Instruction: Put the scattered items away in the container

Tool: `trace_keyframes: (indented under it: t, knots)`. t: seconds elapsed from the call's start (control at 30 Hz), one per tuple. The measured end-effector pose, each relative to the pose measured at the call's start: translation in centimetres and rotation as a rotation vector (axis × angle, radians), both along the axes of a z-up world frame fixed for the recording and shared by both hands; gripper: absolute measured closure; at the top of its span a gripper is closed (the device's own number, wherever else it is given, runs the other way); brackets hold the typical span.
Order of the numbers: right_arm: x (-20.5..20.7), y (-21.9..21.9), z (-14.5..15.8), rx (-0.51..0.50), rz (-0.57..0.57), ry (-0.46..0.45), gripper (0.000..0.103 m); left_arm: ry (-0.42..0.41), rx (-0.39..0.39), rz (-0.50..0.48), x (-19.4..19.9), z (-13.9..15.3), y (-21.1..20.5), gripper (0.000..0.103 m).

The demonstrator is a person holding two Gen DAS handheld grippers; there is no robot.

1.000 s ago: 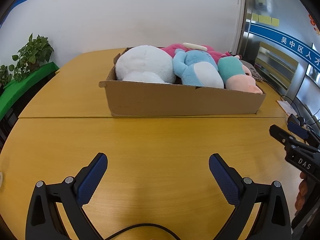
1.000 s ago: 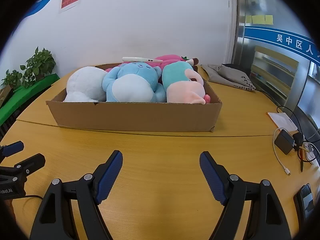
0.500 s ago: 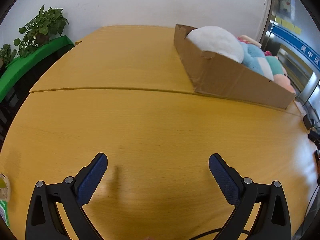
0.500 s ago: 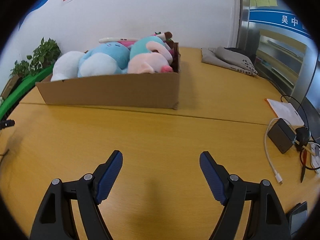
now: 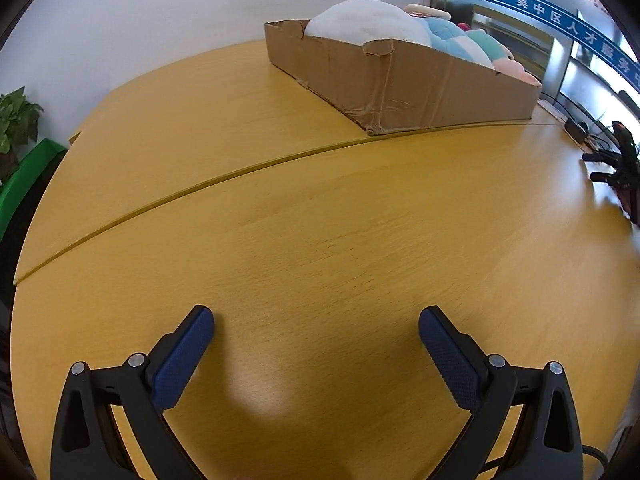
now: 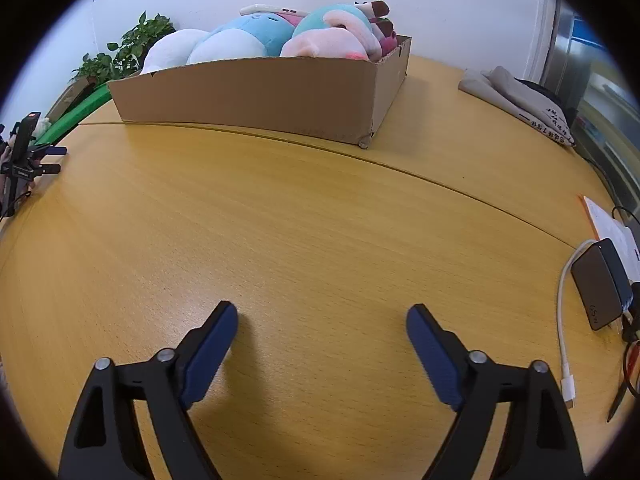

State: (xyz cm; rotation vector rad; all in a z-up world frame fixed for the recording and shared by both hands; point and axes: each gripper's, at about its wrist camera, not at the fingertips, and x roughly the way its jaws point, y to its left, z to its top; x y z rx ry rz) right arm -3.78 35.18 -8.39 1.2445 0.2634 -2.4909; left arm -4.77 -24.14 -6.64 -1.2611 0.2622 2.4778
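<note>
The right gripper [image 6: 322, 320] points down at the bare wooden surface [image 6: 320, 220], its jaws opening with nothing between them; beyond, the cardboard box [image 6: 260, 92] holds plush toys [image 6: 256, 36].

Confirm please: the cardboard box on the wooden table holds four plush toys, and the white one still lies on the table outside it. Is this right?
Not quite. The white plush toy is not on the wooden table; it lies inside the cardboard box, at one end of the row. The right wrist view shows this. The rest stands.
</note>
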Motion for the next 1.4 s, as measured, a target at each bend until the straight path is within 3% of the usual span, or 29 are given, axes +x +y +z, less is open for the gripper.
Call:
trace_keyframes:
  t: [0.03, 0.13, 0.37, 1.4]
  knots:
    - [-0.2, 0.4, -0.1, -0.007, 0.008, -0.013, 0.000, -0.004, 0.000, -0.026, -0.4, 0.2, -0.1, 0.000]
    - [-0.6, 1.0, 0.0, -0.002, 0.063, -0.017, 0.000, -0.010, 0.000, -0.104, -2.1, 0.4, -0.6, 0.000]
    - [-1.6, 1.7, 0.0, 0.000, 0.144, -0.019, 0.000, -0.005, 0.002, -0.057, -3.3, 0.3, -1.3, 0.000]
    - [-1.4, 0.7, 0.0, -0.001, 0.139, -0.017, 0.000, -0.007, 0.017, -0.053, -3.5, 0.1, -1.0, 0.000]
